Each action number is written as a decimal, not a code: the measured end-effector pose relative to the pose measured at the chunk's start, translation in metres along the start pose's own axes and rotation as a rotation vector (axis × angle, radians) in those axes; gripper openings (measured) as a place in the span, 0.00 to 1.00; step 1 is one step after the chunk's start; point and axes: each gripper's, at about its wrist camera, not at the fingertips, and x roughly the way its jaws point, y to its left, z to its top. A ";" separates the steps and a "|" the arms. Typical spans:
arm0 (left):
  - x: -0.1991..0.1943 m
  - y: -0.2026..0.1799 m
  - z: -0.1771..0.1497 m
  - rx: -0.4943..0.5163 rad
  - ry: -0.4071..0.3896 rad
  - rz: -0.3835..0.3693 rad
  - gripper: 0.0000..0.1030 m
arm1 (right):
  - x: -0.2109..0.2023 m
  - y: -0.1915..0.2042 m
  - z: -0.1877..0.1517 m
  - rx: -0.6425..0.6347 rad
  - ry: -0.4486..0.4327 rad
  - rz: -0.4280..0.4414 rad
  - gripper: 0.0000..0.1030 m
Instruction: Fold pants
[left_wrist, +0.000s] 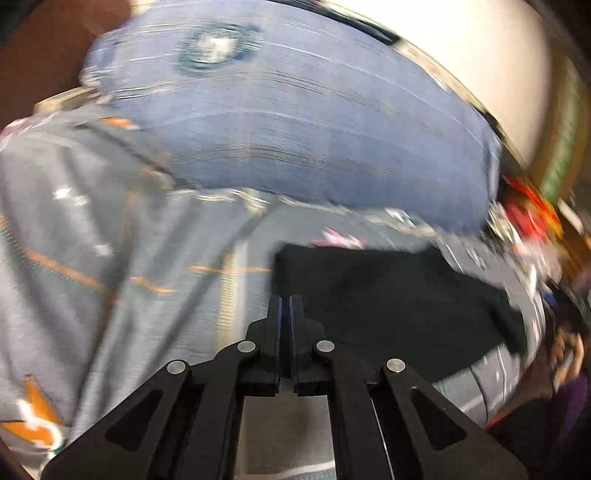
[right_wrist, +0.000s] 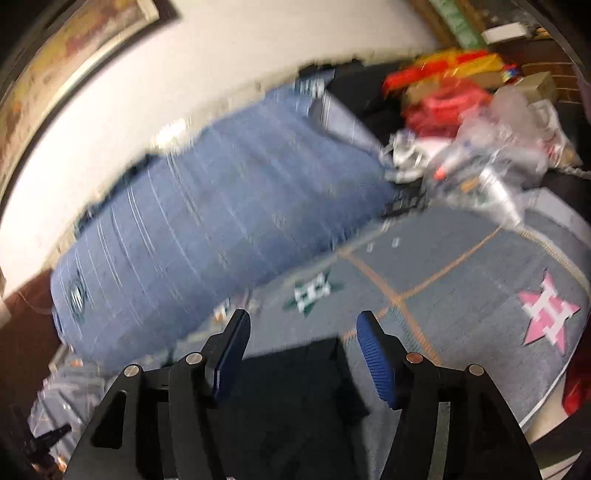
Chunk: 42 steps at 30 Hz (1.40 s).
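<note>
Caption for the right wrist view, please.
Open right claw above folded black pants on a grey patterned bedspread, blue bolster pillow behind.

No legible txt anywhere.

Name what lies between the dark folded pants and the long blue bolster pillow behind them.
Only a strip of the grey patterned bedspread separates the black pants from the blue bolster pillow; nothing else sits there. The left wrist view shows it best.
</note>
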 end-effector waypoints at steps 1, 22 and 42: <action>0.006 -0.007 -0.004 0.026 0.025 -0.015 0.02 | 0.013 0.004 -0.004 -0.020 0.058 -0.017 0.61; 0.040 -0.041 -0.024 0.150 0.175 -0.024 0.03 | 0.077 0.017 -0.037 -0.214 0.365 -0.180 0.07; 0.043 -0.042 -0.025 0.156 0.182 -0.013 0.03 | 0.141 0.015 -0.006 -0.226 0.272 -0.333 0.23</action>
